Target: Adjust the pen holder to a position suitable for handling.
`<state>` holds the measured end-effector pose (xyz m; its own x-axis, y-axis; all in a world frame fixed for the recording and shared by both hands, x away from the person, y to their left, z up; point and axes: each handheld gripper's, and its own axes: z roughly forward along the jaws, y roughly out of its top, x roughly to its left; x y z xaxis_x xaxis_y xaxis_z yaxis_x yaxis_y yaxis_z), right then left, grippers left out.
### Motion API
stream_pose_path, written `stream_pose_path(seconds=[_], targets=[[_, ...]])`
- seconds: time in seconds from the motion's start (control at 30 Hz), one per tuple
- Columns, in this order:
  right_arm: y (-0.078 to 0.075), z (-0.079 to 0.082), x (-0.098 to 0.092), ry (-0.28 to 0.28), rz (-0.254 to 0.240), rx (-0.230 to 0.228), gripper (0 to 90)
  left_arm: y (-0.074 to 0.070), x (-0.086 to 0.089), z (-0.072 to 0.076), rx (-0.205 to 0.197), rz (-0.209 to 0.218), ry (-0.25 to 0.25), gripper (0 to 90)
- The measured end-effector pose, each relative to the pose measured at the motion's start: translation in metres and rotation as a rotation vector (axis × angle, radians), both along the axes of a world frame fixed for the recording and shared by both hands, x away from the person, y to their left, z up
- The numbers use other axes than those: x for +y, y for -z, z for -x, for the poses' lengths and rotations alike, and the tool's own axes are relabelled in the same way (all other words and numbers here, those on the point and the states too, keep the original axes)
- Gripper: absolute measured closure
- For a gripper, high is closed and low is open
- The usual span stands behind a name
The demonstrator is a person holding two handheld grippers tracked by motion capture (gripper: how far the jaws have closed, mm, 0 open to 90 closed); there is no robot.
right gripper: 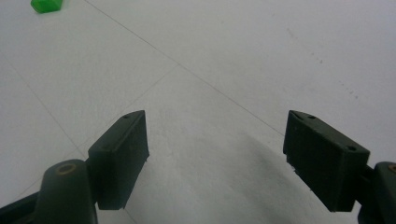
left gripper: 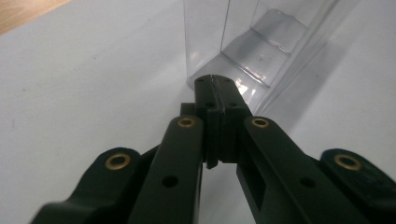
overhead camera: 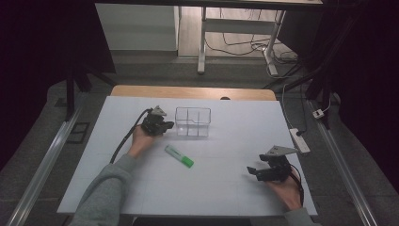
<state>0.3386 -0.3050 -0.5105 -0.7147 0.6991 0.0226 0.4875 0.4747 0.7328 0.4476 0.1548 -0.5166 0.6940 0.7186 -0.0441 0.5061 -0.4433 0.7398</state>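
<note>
A clear plastic box with compartments [overhead camera: 193, 121] stands on the white table [overhead camera: 226, 141], a little behind its middle. My left gripper [overhead camera: 170, 125] rests on the table just left of the box, its jaws shut with nothing between them. In the left gripper view the shut tips [left gripper: 213, 82] nearly touch the clear box's [left gripper: 261, 42] near wall. A green highlighter with a pale body [overhead camera: 179, 156] lies in front of the box. My right gripper [overhead camera: 251, 171] sits at the table's right front, jaws open and empty; its view shows the highlighter's green end [right gripper: 45, 5] far off.
A wooden strip [overhead camera: 193, 92] edges the table's far side. A white power strip [overhead camera: 300, 140] with its cable hangs off the table's right edge. Beyond the table stand a white desk frame [overhead camera: 202, 42] and loose cables on the floor.
</note>
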Motion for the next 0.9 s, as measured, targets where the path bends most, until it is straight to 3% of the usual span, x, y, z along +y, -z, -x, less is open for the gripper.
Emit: stream_pose_path(seconds=[0.27,0.5,0.57,0.6,0.63,0.77,0.9], targets=[[0.0,0.0,0.0,-0.004,-0.001,0.0,21.7,-0.013,0.017,0.02,-0.011,0.007,-0.005,88.5],[-0.001,0.001,0.001,-0.01,-0.004,-0.005,21.6,-0.02,0.029,0.038,0.005,0.011,0.005,83.9],[-0.001,0.001,0.001,-0.011,-0.002,-0.003,21.7,-0.022,0.032,0.043,0.009,0.003,0.019,79.1],[-0.001,0.001,0.001,-0.012,0.0,-0.002,21.6,-0.023,0.033,0.046,0.013,-0.005,0.023,71.3],[-0.001,0.001,0.001,-0.012,0.0,-0.002,21.6,-0.024,0.034,0.048,0.015,-0.018,0.023,71.3],[-0.001,0.001,0.001,-0.012,-0.003,-0.002,21.6,-0.028,0.04,0.057,0.024,-0.046,0.019,53.5],[-0.001,0.001,0.001,-0.013,-0.004,-0.002,21.6,-0.032,0.046,0.064,0.042,-0.041,0.015,48.0]])
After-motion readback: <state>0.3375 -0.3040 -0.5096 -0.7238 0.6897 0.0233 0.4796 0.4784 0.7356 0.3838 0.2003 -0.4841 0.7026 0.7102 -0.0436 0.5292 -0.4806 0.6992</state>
